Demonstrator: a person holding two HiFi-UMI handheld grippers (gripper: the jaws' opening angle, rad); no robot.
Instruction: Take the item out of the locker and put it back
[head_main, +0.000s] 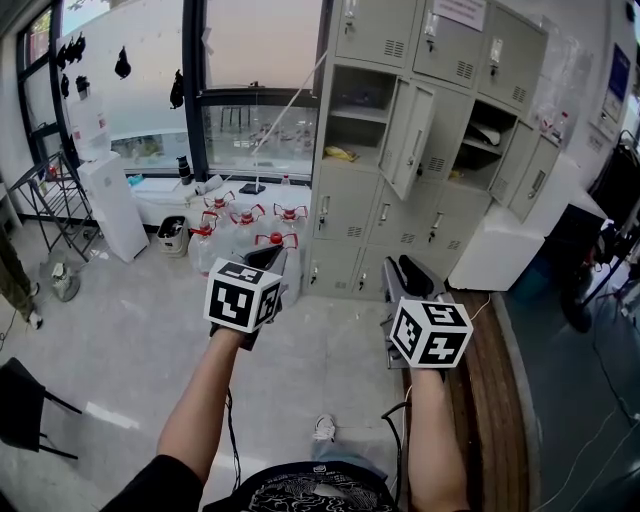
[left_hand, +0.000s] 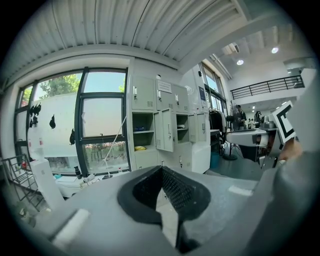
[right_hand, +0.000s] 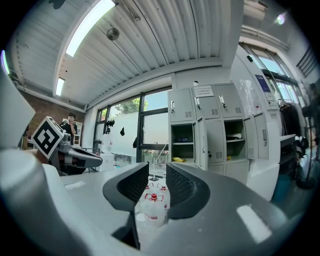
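The left gripper (left_hand: 161, 170) has its tongs closed tip to tip with nothing between them. The right gripper (right_hand: 157, 175) has its tongs apart and empty. Both are held up near the left edge of the wooden desk (head_main: 490, 400), well short of the lockers (head_main: 345, 205) that stand past the desk's far left corner. The likely task item is the yellow item (head_main: 341, 153), which lies on the lower shelf of the open locker with the swung-out door (head_main: 410, 140). The step in hand is judged to be the approach. To do it well, the operator should walk in close, open the tongs before entering the compartment, and bring them in level under the upper shelf, to the left of the door's edge. A second open locker (head_main: 487, 135), beyond the desk's far edge, holds other things and could be mistaken for the target. Water bottles (head_main: 250, 225) crowd the floor left of the lockers, and a white box (head_main: 497, 250) sits off the desk's far end, so the clear path between them is narrow.
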